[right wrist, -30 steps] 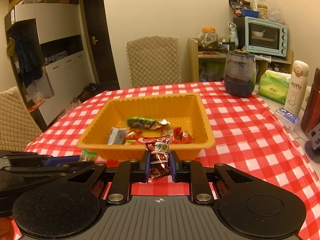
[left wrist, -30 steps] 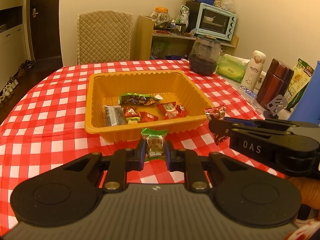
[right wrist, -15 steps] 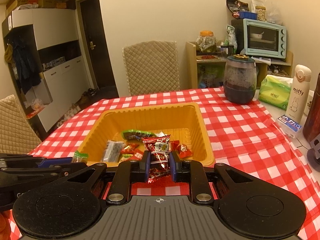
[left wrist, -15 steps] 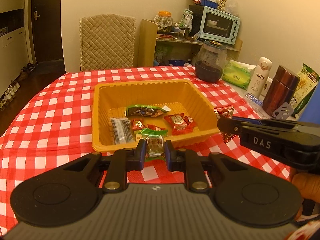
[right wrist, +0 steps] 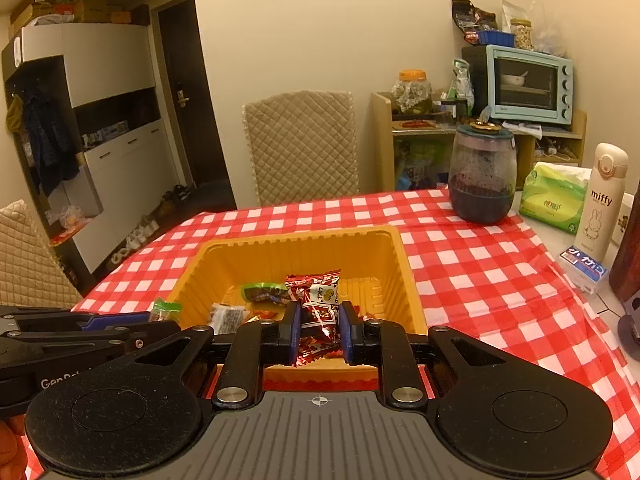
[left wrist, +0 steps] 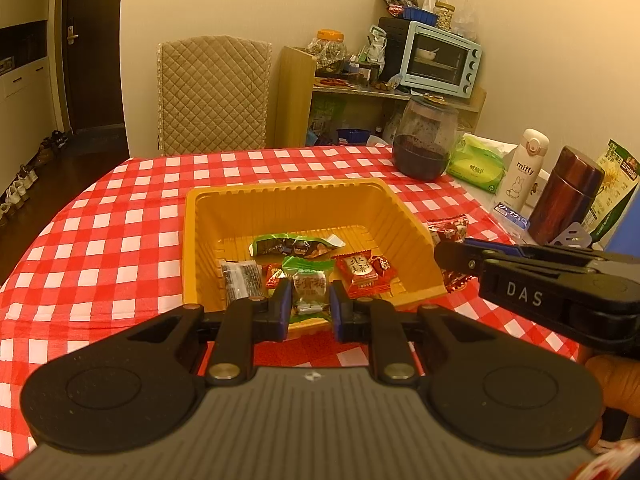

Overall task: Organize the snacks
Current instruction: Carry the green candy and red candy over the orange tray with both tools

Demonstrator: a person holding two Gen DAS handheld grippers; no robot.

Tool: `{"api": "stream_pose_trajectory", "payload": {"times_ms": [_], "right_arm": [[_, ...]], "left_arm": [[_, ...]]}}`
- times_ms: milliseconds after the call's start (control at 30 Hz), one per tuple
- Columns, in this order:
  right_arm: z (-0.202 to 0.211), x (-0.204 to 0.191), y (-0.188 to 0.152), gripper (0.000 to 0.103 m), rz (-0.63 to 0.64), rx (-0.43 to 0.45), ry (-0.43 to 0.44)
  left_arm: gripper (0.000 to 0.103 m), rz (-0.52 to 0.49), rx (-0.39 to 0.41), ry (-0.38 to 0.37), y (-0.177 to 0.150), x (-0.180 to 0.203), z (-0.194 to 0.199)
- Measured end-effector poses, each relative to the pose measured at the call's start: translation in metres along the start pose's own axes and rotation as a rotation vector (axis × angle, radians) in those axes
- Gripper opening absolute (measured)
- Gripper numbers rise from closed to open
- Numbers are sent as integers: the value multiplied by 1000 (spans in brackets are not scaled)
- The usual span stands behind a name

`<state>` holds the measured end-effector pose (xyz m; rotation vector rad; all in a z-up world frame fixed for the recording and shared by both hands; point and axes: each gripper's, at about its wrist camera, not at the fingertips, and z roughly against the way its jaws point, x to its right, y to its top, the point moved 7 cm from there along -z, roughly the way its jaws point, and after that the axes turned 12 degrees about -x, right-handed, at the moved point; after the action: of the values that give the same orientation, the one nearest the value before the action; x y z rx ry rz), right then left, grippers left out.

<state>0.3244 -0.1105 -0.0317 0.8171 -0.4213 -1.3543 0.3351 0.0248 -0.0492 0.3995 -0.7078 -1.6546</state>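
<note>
You've carried both candies up over the tray [left wrist: 400, 216]: left gripper [left wrist: 309, 300] clamps the green candy [left wrist: 308, 282], right gripper [right wrist: 319, 330] the red candy [right wrist: 318, 304]. Probably ready to drop.

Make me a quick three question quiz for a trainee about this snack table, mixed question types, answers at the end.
1. True or false: the left hand-held gripper is shut on a green candy.
2. Multiple choice: the snack in the right hand-held gripper has a wrapper that is mostly A) blue, B) red, C) white.
3. Fill in: the snacks already sorted lie in the ____ tray.

Key: 1 true; 2 B, the red snack; 3 orange.
</note>
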Motion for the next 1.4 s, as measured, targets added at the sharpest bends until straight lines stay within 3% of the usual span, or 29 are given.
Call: {"api": "stream_pose_trajectory", "payload": {"times_ms": [833, 1400], "right_arm": [[-48, 3, 30, 20, -44, -12, 12], [-83, 7, 38, 20, -60, -56, 21]], "left_arm": [[18, 58, -8, -6, 37, -35, -33], [18, 59, -43, 10, 49, -38, -65]]}}
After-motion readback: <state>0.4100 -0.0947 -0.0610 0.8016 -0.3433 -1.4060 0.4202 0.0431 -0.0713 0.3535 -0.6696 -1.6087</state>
